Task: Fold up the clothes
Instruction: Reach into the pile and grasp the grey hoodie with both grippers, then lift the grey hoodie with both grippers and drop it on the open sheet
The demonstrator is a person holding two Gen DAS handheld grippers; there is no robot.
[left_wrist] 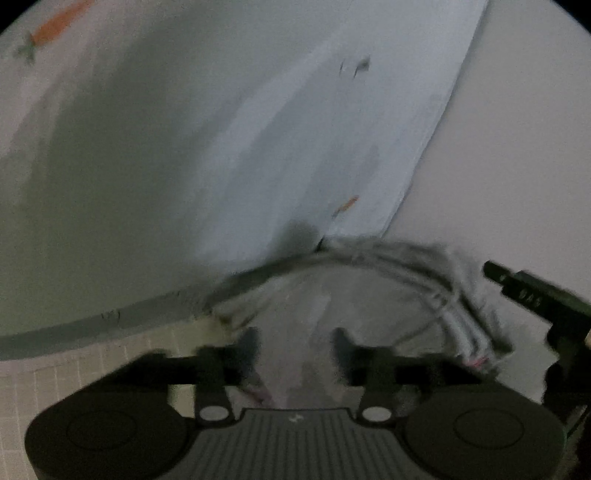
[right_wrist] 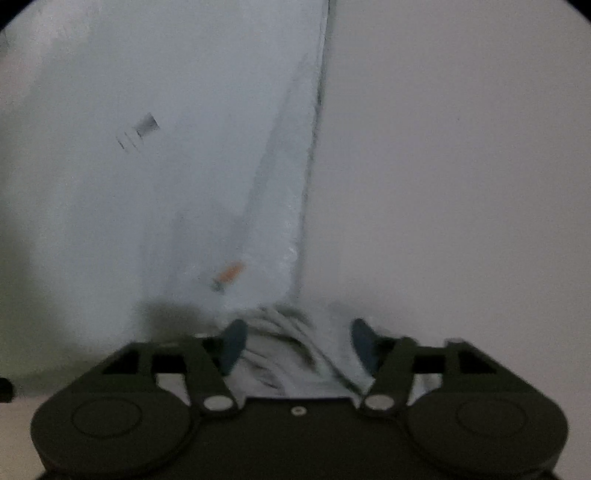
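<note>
1. Both wrist views are looking down at a pale blue garment (left_wrist: 295, 147) that's lying spread flat, running from right in front of the claws out to the far side. Everything is pretty blurry.
2. The garment's bunched, ribbed edge (left_wrist: 388, 258) is sitting at the near end, curling round in front of the left gripper (left_wrist: 297, 341).
3. The left gripper's jaws are standing wide apart. Grey cloth is lying in the gap between the fingers (left_wrist: 251, 343), and it doesn't look like they're pinching it, though the blur isn't helping.
4. Same deal with the right gripper (right_wrist: 299, 341): the blue pads (right_wrist: 234, 343) are sitting well apart with rumpled folds of the garment between them. The cloth is running close along the right-hand pad, but I can't tell if it's actually touching.
5. In the left wrist view the right gripper's tip is poking in at the right edge, just beside that bunched edge.
6. A small orange carrot print (left_wrist: 345, 205) is showing on the garment near the claws, and a dark little mark (left_wrist: 356, 66) is sitting farther out.
7. To the right of the garment a plain white surface (left_wrist: 517, 147) is showing.
8. To the left, a grey cover (left_wrist: 110, 184) is lying with a bigger carrot (left_wrist: 61, 22) at its far left corner, and tiled floor (left_wrist: 74, 369) is peeking out below its near edge.
</note>
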